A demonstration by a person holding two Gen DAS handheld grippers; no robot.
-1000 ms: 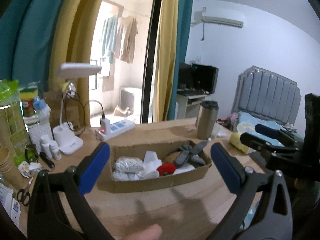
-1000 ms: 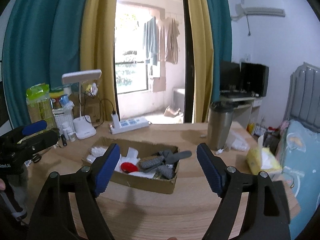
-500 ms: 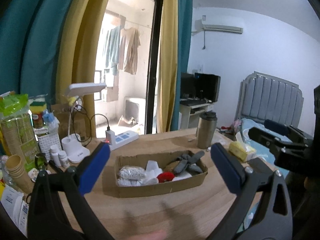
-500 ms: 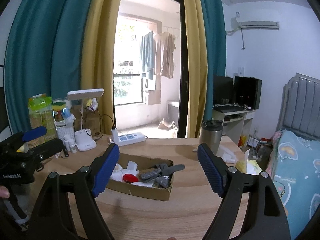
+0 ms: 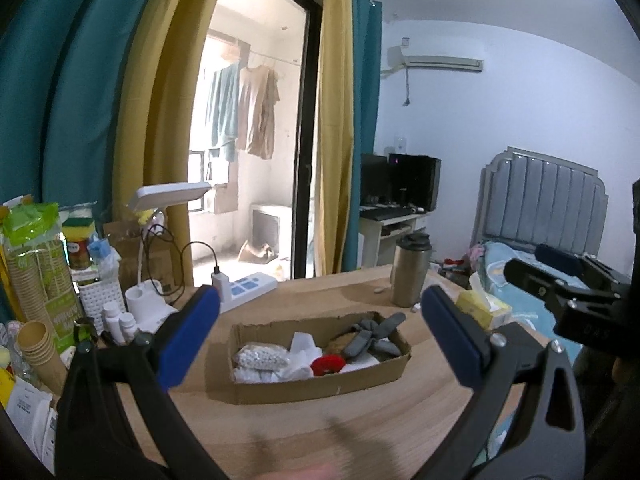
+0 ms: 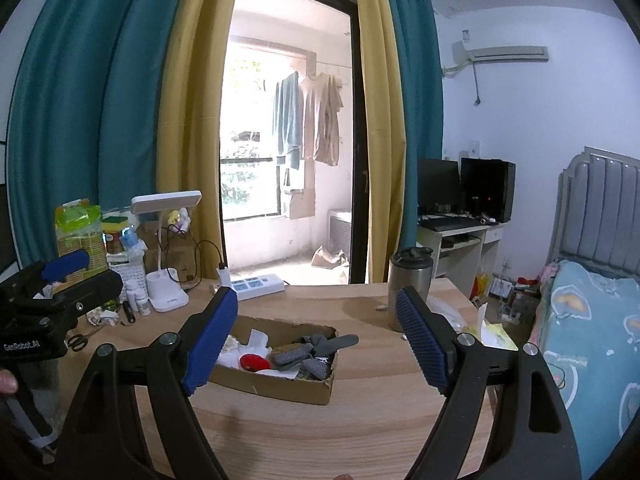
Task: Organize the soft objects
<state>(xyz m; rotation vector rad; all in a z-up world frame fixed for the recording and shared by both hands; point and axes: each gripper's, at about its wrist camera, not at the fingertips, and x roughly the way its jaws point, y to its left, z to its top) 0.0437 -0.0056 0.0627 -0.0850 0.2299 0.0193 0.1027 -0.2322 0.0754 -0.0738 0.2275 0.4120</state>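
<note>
- The left gripper stands with its blue pads spread wide and nothing between them; it touches nothing and hangs above the near part of the wooden table.
- The right gripper is likewise spread wide and empty, held clear of the table and of everything on it.
- The soft objects lie together in the shallow cardboard box at the middle of the table: a speckled white bundle at the left end, crumpled white cloth beside it, a red fluffy piece near the middle, and grey socks piled at the right end.
- Judging by this, nothing is in hand: either the sorting is done or the next pick is not yet begun.
- If more remains, the next move calls for lowering one gripper into the box and closing its pads on a single item, without dragging the neighbours or snagging the low cardboard wall.
- The steel tumbler stands behind the box, apart from it.
</note>
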